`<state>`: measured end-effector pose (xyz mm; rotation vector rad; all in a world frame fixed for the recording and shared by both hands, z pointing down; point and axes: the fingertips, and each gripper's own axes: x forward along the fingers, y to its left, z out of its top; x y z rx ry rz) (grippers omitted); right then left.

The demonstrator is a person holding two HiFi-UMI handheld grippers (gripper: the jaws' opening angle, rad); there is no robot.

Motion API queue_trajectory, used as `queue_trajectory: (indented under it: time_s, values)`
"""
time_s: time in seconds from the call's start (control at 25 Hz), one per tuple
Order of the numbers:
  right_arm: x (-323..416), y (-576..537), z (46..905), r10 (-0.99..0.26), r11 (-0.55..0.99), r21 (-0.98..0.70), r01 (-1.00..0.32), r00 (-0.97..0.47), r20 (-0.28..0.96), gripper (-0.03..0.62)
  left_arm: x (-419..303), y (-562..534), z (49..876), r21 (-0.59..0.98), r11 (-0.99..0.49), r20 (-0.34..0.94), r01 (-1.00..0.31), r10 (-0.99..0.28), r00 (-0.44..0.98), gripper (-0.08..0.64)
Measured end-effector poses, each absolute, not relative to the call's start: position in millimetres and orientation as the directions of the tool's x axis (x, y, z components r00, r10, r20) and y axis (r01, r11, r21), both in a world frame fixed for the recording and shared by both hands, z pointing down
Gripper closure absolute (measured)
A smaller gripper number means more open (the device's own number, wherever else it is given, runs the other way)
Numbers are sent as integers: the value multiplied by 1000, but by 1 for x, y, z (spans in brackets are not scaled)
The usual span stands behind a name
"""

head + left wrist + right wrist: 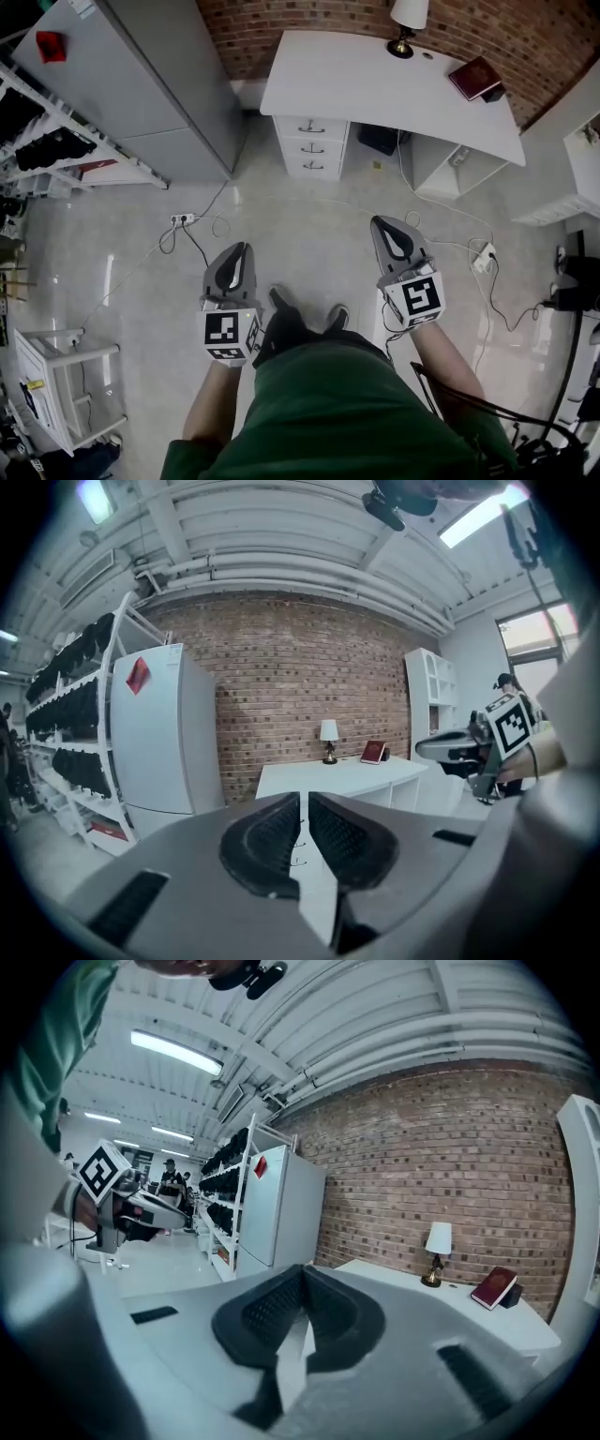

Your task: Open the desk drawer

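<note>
A white desk (375,89) stands against the brick wall, far ahead of me. Its stack of three drawers (312,145) sits under the left end, all pushed in, each with a small metal handle. My left gripper (244,249) and right gripper (380,223) hang over the floor, well short of the desk, both shut and holding nothing. In the left gripper view the left gripper (304,797) points at the desk (347,778), and the drawer handles (299,844) show through the thin slit between the pads. The right gripper (302,1271) aims left of the desk (459,1309).
On the desk are a lamp (408,21) and a red book (475,77). A tall grey cabinet (141,80) stands left of the desk, beside shelving racks (42,141). Cables and power strips (183,219) (483,256) lie on the floor. A white cart (56,375) is near left.
</note>
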<state>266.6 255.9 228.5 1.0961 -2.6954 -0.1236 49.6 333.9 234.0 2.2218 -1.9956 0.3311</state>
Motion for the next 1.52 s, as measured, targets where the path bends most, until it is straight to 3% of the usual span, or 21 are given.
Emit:
queue_trajectory:
  time_s: [0.8, 1.12, 1.28, 1.52]
  values:
    - [118, 151, 239, -848, 529, 295, -795, -481, 224, 591, -151, 207, 269, -27, -251, 281, -968, -931, 234, 534]
    - [90, 133, 256, -839, 543, 409, -733, -450, 307, 591, -161, 166, 290, 26, -309, 307, -951, -902, 302, 535]
    - [84, 115, 279, -807, 586, 397, -706, -462, 368, 591, -155, 152, 299, 35, -314, 334, -949, -891, 307, 535]
    - [78, 70, 310, -794, 604, 362, -710, -495, 353, 591, -157, 132, 307, 1, -292, 391, -957, -880, 269, 535]
